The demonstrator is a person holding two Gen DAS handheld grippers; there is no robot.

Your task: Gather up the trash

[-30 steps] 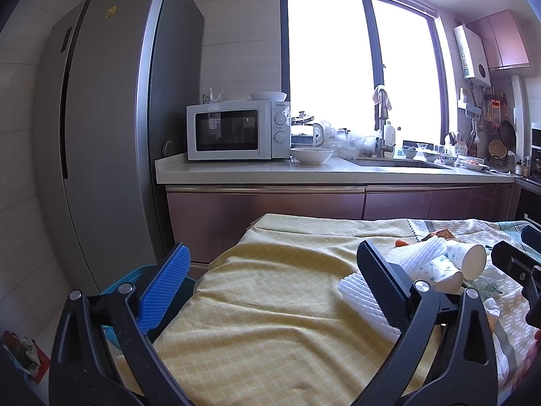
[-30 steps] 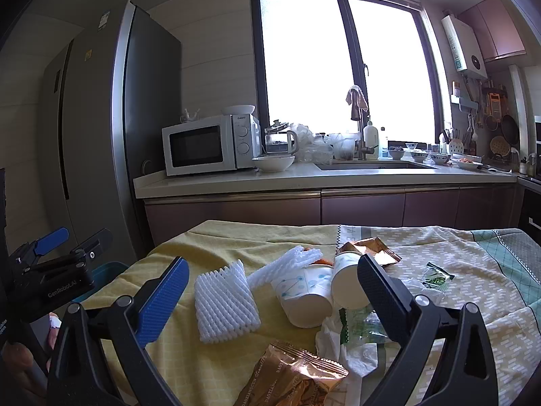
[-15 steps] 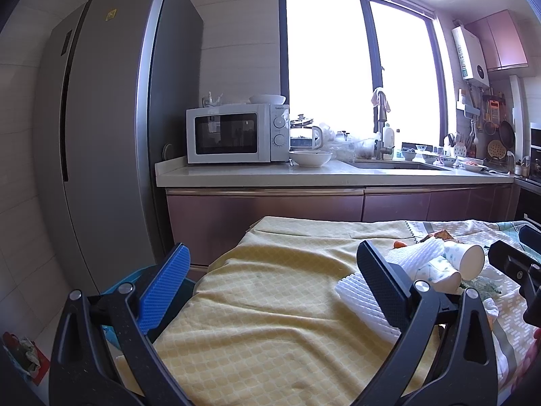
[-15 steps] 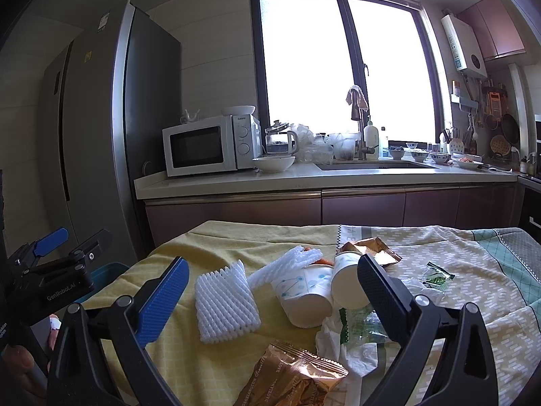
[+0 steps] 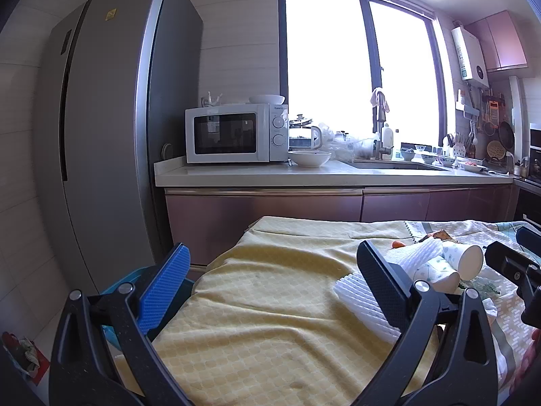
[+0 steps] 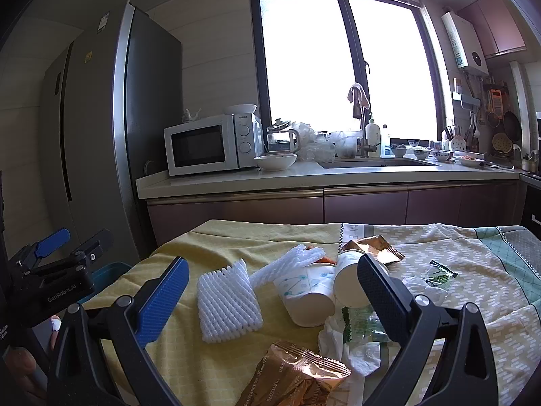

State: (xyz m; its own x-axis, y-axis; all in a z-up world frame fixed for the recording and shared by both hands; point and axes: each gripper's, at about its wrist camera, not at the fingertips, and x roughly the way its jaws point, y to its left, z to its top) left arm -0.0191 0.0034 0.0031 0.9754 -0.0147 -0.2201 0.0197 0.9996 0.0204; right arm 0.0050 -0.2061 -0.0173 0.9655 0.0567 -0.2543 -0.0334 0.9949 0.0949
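Trash lies on a table covered with a yellow cloth (image 6: 189, 253). In the right wrist view I see a white foam net (image 6: 228, 301), a second foam sleeve (image 6: 287, 262), two tipped paper cups (image 6: 311, 294), a gold snack wrapper (image 6: 294, 379), crumpled tissue (image 6: 355, 348) and a small green packet (image 6: 439, 275). My right gripper (image 6: 270, 299) is open above this pile, holding nothing. My left gripper (image 5: 270, 287) is open over the bare cloth (image 5: 270, 321), left of the foam net (image 5: 355, 297) and cups (image 5: 449, 267).
A blue bin (image 5: 125, 284) stands on the floor by the table's left edge, below my left gripper (image 6: 57, 257). Behind the table runs a counter (image 6: 304, 177) with a microwave (image 6: 213, 143), a bowl and a sink. A tall grey fridge (image 5: 101, 135) is at left.
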